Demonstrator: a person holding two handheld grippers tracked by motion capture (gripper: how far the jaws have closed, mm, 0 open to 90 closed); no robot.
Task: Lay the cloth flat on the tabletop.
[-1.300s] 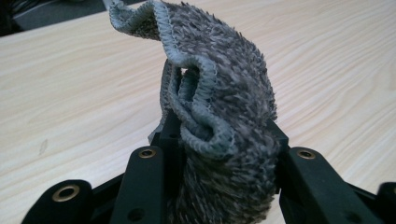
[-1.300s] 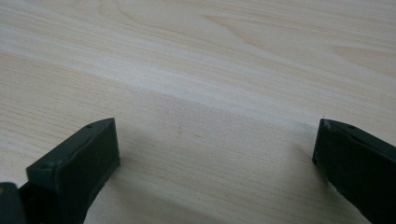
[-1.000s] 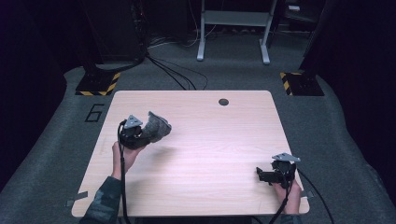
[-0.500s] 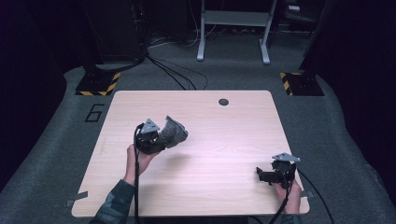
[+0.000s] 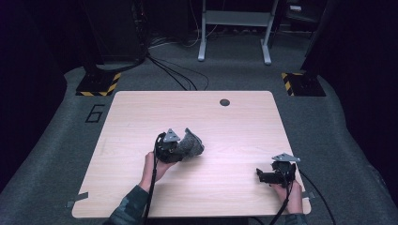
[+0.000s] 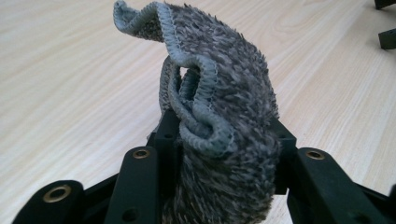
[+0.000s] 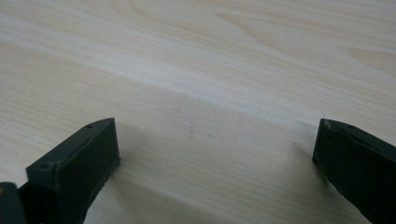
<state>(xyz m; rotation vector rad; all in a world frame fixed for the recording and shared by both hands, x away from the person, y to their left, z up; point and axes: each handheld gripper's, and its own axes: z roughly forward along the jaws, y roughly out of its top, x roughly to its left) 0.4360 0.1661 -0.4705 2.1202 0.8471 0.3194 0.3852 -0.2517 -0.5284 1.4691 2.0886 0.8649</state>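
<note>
A grey fuzzy cloth (image 6: 224,88) is bunched up and stands between the jaws of my left gripper (image 6: 224,135), which press on it from both sides. Those jaws have just been opening slightly, with the cloth still between them. In the high view the left gripper (image 5: 184,149) hangs low over the middle of the wooden table (image 5: 244,126), the cloth (image 5: 193,144) sticking out to its right. My right gripper (image 5: 261,176) rests near the table's front right corner. Its jaws stand wide apart over bare wood in the right gripper view (image 7: 215,140), with nothing between them.
A round dark hole (image 5: 225,101) lies near the table's far edge. On the floor behind are two bases with yellow-black tape (image 5: 98,84) (image 5: 302,83), cables (image 5: 178,75), a white frame (image 5: 234,28) and a painted 6 (image 5: 95,113).
My left hand has carried the cloth to the right and nearer the front of the table, a little lower. The right gripper has stayed in place.
</note>
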